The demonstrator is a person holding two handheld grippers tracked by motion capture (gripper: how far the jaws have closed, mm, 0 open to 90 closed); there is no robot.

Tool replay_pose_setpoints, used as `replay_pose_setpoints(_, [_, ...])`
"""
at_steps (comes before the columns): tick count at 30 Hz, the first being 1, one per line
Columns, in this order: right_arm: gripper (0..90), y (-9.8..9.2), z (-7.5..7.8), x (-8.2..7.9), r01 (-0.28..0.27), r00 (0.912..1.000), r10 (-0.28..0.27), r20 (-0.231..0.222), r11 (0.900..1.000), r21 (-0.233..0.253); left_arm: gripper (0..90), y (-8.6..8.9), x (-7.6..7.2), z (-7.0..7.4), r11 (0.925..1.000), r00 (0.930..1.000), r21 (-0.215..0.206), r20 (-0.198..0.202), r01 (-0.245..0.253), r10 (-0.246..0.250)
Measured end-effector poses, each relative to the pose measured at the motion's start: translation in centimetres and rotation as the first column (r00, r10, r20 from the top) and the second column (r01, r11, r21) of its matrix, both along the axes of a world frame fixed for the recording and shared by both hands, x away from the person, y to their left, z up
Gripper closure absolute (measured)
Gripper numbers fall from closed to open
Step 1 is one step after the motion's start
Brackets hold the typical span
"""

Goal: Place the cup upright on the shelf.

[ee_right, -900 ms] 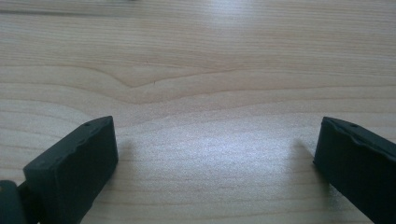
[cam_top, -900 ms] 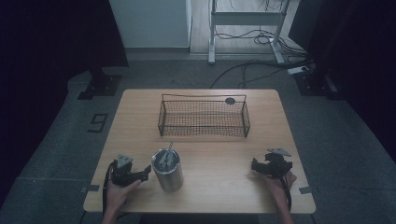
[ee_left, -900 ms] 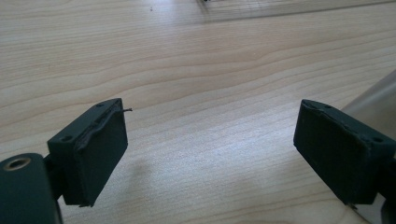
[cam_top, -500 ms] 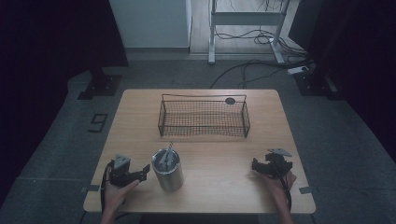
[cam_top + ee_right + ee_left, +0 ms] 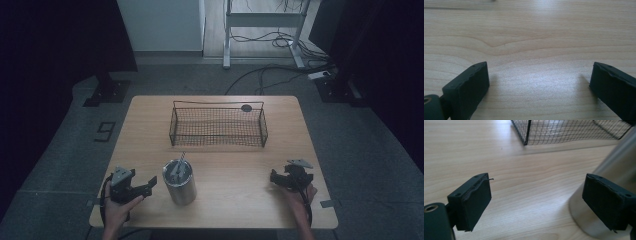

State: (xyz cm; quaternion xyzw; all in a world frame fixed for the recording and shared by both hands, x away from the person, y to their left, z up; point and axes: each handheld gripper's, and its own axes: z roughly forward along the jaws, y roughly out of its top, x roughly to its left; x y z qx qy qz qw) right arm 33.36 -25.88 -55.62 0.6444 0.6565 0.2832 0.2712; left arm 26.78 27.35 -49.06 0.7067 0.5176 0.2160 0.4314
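A steel tumbler (image 5: 179, 182) with a straw through its lid stands near the table's front left. My left gripper (image 5: 148, 183) is open just left of it. In the left gripper view the tumbler (image 5: 614, 167) rises behind the right jaw, with the gripper (image 5: 539, 205) wide apart and nothing between its jaws. A black wire basket (image 5: 218, 125) sits across the middle of the table; its corner (image 5: 526, 132) shows far ahead. My right gripper (image 5: 274, 179) rests open at the front right, over bare wood (image 5: 534, 50), its gripper (image 5: 539, 87) holding nothing.
The wooden table (image 5: 220, 200) has bare wood between the tumbler and the right gripper. A small dark disc (image 5: 246, 107) lies behind the basket. Cables and a metal stand (image 5: 260, 20) are on the floor beyond the table.
My left gripper has edged a little toward the tumbler. The right gripper, tumbler and basket stay where they were.
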Motion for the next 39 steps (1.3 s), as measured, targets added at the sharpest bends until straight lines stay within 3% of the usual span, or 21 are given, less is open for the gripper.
replay_pose_setpoints(8, [2.8,0.0,0.0,0.0,0.004,1.0000,-0.004,0.001,1.000,0.001,7.3,-0.2,-1.4,1.9,0.9977,0.9982,-0.051,0.042,0.044,-0.041])
replay_pose_setpoints(14, [3.3,0.0,0.0,0.0,0.007,1.0000,-0.007,0.001,1.000,0.001,6.9,-0.6,-2.9,3.9,0.9915,0.9917,-0.091,0.097,0.094,-0.085])
replay_pose_setpoints(18, [3.3,-0.1,0.0,0.0,0.007,1.0000,-0.007,0.001,1.000,0.001,5.8,-0.9,-3.3,4.4,0.9881,0.9882,-0.095,0.106,0.121,-0.111])
replay_pose_setpoints(26, [3.7,-0.1,0.0,0.0,0.010,0.9999,-0.010,0.004,1.000,0.000,2.5,-2.0,-4.0,5.1,0.9745,0.9753,-0.101,0.115,0.200,-0.189])
replay_pose_setpoints(29, [3.8,-0.1,0.0,0.0,0.010,0.9999,-0.010,0.004,1.000,0.000,1.5,-2.9,-4.3,5.2,0.9648,0.9661,-0.100,0.114,0.243,-0.232])
replay_pose_setpoints(30, [3.8,-0.1,0.0,0.0,0.010,0.9999,-0.010,0.004,1.000,0.000,1.0,-2.9,-4.3,5.2,0.9648,0.9661,-0.100,0.114,0.243,-0.232])
replay_pose_setpoints(31, [3.9,-0.1,0.0,0.0,0.010,0.9999,-0.010,0.004,1.000,0.000,0.1,-3.4,-4.3,5.1,0.9596,0.9603,-0.091,0.111,0.266,-0.256])
replay_pose_setpoints(36, [4.1,-0.1,0.0,0.0,0.012,0.9999,-0.012,0.005,1.000,0.000,0.0,-4.7,-4.3,4.8,0.9498,0.9508,-0.085,0.103,0.301,-0.292])
replay_pose_setpoints(39, [4.1,-0.1,0.0,0.0,0.012,0.9999,-0.012,0.005,1.000,0.000,0.0,-5.3,-4.3,4.6,0.9476,0.9484,-0.081,0.101,0.309,-0.301])
